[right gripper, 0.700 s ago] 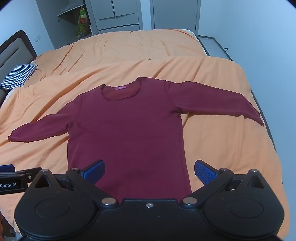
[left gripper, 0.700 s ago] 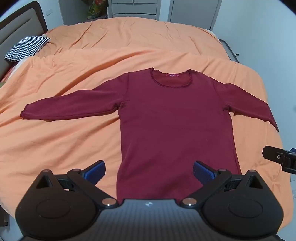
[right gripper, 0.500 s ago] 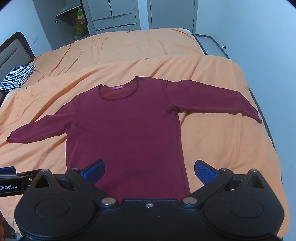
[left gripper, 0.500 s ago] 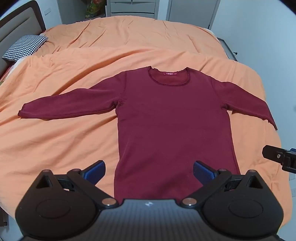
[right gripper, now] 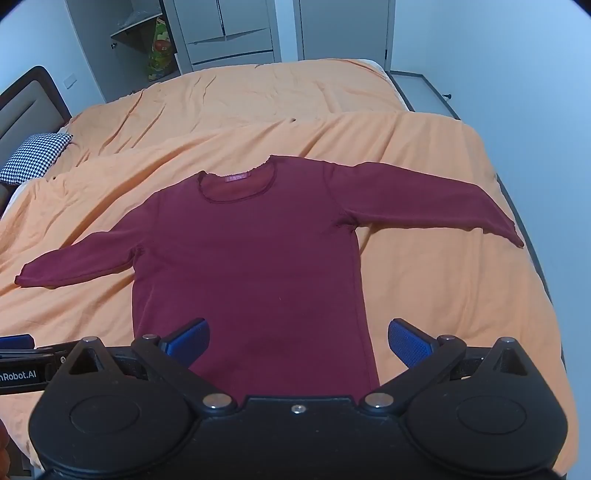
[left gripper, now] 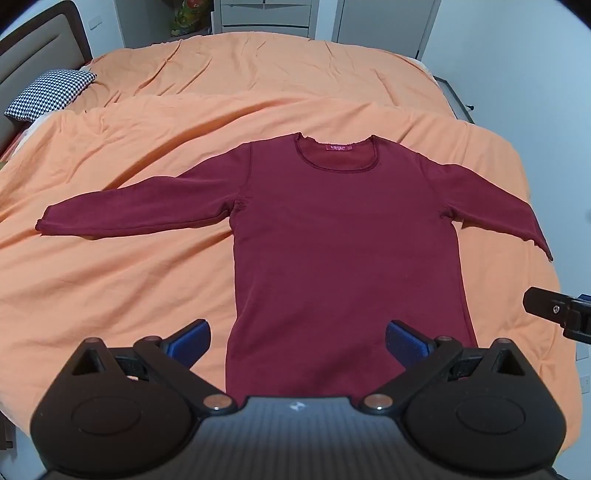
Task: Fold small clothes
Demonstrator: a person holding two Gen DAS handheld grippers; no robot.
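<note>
Maroon long-sleeved top (left gripper: 343, 251) lies flat, unfolded, sleeves outspread.

Shirt (left gripper: 343, 240) flat on duvet (left gripper: 110, 288); pillow (left gripper: 48, 94) far left.

Left gripper (left gripper: 297, 341) and right gripper (right gripper: 297, 341) tilt downward, jaws wide apart.

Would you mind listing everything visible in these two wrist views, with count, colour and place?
long-sleeved top: one, dark red, spread flat on the quilt, sleeves out to both sides, neckline away from the cameras
quilt: one, orange, covering the bed
pillow: one, black-and-white houndstooth, far left by the headboard
headboard: one, dark frame with grey panel, far left
cabinets: grey, against the far wall
left gripper: one, black with blue pads, open above the hem
right gripper: one, black with blue pads, open above the hem
</note>
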